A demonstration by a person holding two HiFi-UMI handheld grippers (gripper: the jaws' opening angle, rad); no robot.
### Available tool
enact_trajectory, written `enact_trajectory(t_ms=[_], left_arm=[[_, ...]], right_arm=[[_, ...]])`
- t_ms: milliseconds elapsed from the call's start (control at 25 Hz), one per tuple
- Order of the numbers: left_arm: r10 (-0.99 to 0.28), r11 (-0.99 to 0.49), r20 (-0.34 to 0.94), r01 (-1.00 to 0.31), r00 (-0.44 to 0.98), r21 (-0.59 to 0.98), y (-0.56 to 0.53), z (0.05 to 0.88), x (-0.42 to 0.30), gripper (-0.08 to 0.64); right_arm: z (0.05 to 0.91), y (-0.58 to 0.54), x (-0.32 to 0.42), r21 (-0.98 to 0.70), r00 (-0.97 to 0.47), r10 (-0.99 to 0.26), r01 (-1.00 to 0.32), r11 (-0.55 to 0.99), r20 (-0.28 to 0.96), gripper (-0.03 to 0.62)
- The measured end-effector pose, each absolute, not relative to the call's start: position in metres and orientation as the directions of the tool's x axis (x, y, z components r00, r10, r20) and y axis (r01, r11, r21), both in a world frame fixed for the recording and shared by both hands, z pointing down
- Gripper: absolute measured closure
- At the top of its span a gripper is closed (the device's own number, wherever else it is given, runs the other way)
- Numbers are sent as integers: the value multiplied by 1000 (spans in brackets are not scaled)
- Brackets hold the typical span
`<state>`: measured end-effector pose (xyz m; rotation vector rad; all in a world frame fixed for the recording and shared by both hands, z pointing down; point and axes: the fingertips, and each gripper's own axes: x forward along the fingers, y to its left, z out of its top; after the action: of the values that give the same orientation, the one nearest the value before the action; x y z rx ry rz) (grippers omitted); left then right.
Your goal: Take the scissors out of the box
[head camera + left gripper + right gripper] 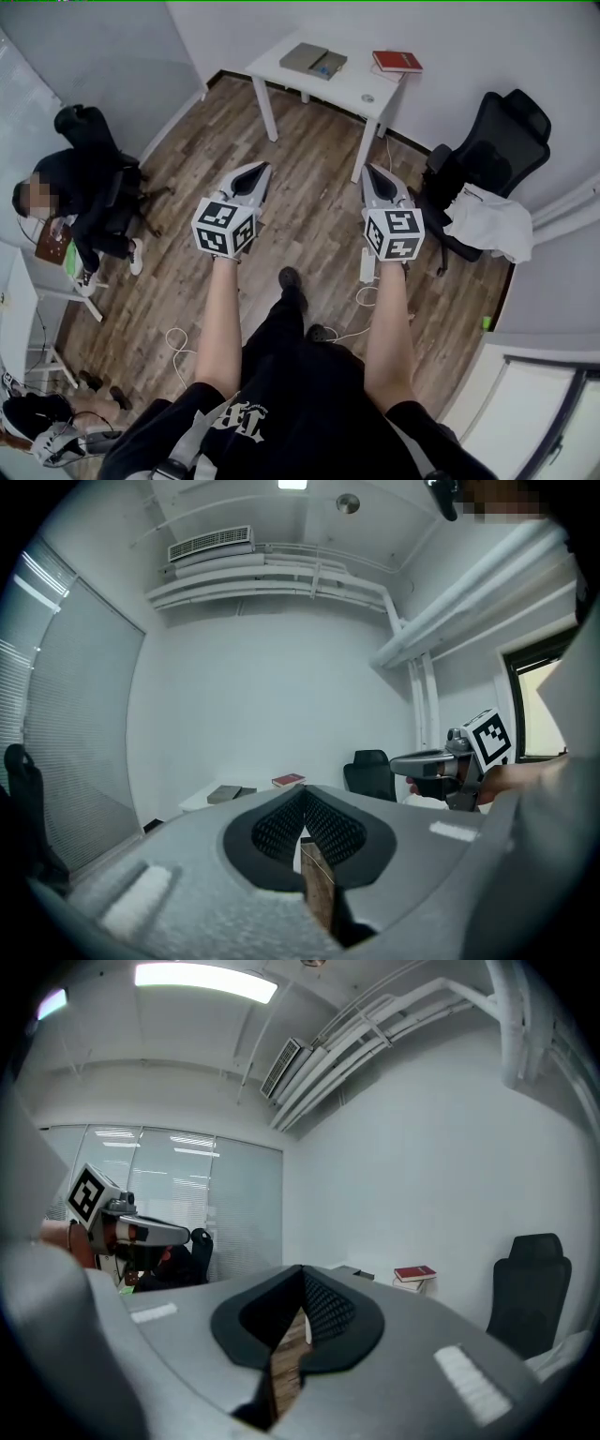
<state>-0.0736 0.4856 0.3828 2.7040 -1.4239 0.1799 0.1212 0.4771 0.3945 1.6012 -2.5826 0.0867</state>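
Note:
A flat grey box [305, 58] lies closed on the white table [356, 89] across the room; no scissors show in any view. In the left gripper view the box [225, 793] is small and far off. I hold both grippers out level over the wooden floor, well short of the table. My left gripper [258, 171] [302, 794] has its jaws together with nothing in them. Beside it, my right gripper [373, 172] [302, 1274] is also shut and empty.
A red book [397, 62] [414, 1273] lies at the table's right end. To the right stands a black office chair [497, 141] with white cloth on it. A person [84, 187] sits at the left. A power strip [367, 265] and cables lie on the floor.

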Motion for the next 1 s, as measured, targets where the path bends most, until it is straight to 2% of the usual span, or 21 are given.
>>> enact_trajectory(t_ms=[400,1000], left_arm=[[-790,-603,114,-797,603,33,414,394,-65,561],[-785,-609,106,-791,611,56,280,400,-108,561]], right_arm=[[403,406,122,0,-409,-901,-911,413,144,591],[414,272,74,16,-412,-890,-906,423,193,591]])
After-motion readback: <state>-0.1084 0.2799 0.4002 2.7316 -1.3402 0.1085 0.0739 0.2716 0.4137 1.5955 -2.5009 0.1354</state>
